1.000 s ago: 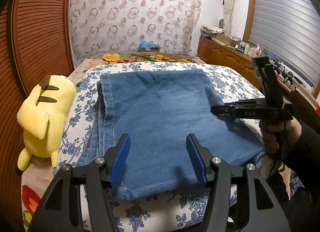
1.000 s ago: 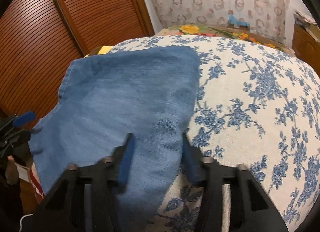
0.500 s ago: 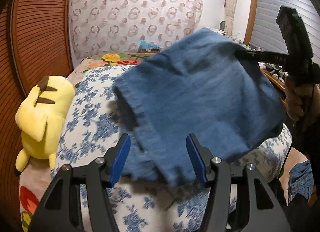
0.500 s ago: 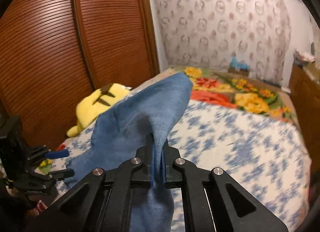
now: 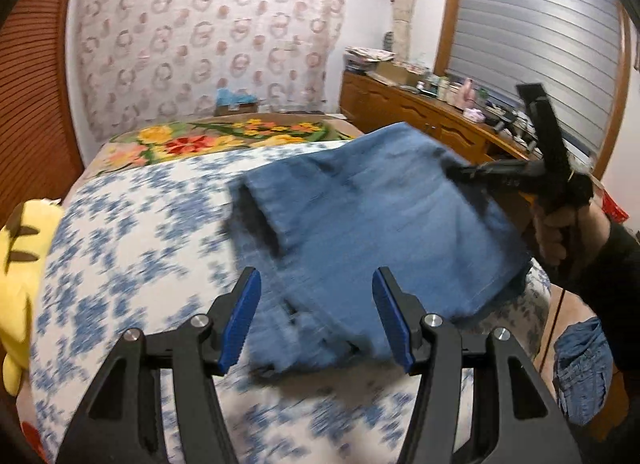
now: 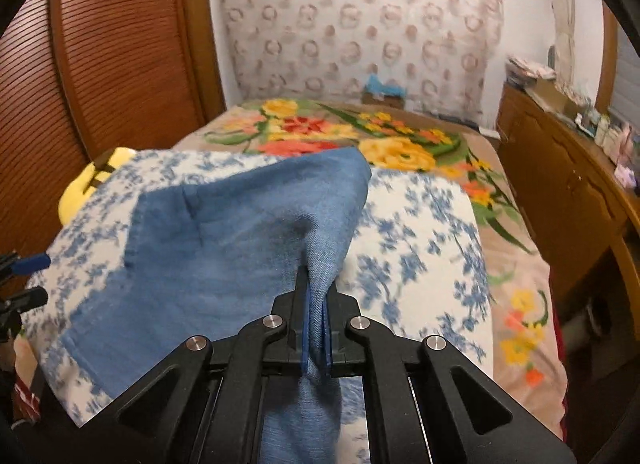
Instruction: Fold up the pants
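right gripper [image 6: 316,328] pinches pants [image 6: 224,248]; only left view shows hand [image 5: 560,232].

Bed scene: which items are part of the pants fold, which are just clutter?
In the job:
- blue denim pants, pinched in the shut right gripper
- open left gripper, holding nothing
- blue-flowered white bedspread under the pants

Lying about:
- yellow plush toy
- wooden sideboard with small clutter
- crumpled blue garment
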